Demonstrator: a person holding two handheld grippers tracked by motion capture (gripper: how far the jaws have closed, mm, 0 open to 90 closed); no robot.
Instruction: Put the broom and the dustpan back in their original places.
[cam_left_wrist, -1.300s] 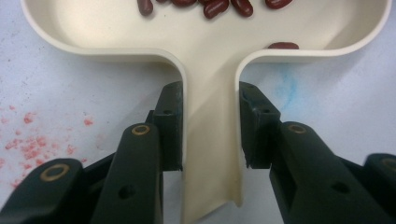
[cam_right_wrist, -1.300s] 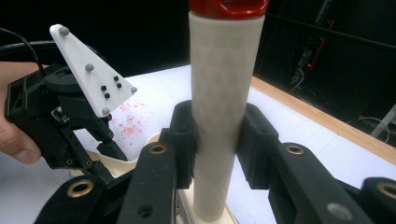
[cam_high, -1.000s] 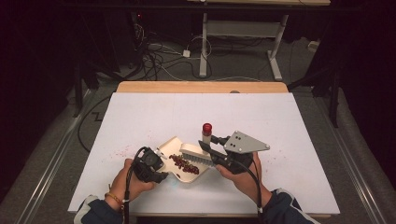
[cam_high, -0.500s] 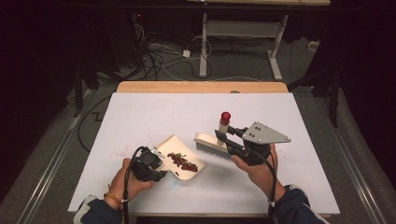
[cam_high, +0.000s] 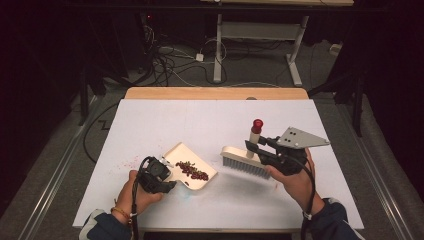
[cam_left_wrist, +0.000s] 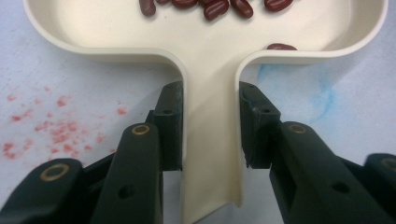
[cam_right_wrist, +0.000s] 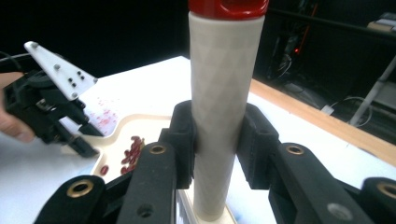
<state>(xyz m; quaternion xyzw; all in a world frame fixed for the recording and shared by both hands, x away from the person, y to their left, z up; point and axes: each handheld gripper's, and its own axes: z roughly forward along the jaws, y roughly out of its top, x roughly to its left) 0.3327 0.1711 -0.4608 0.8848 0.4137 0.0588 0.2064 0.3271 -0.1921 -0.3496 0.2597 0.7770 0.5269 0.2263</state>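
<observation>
The left tongs (cam_left_wrist: 210, 121) are clenched on the handle of the cream dustpan (cam_high: 192, 162), which lies flat on the white tabletop (cam_high: 200, 120) with red beans (cam_high: 192, 171) inside. The right tongs (cam_right_wrist: 217, 135) grasp the brush (cam_high: 245, 161) by its upright, red-capped handle, holding it just right of the dustpan, apart from it, bristles down
</observation>
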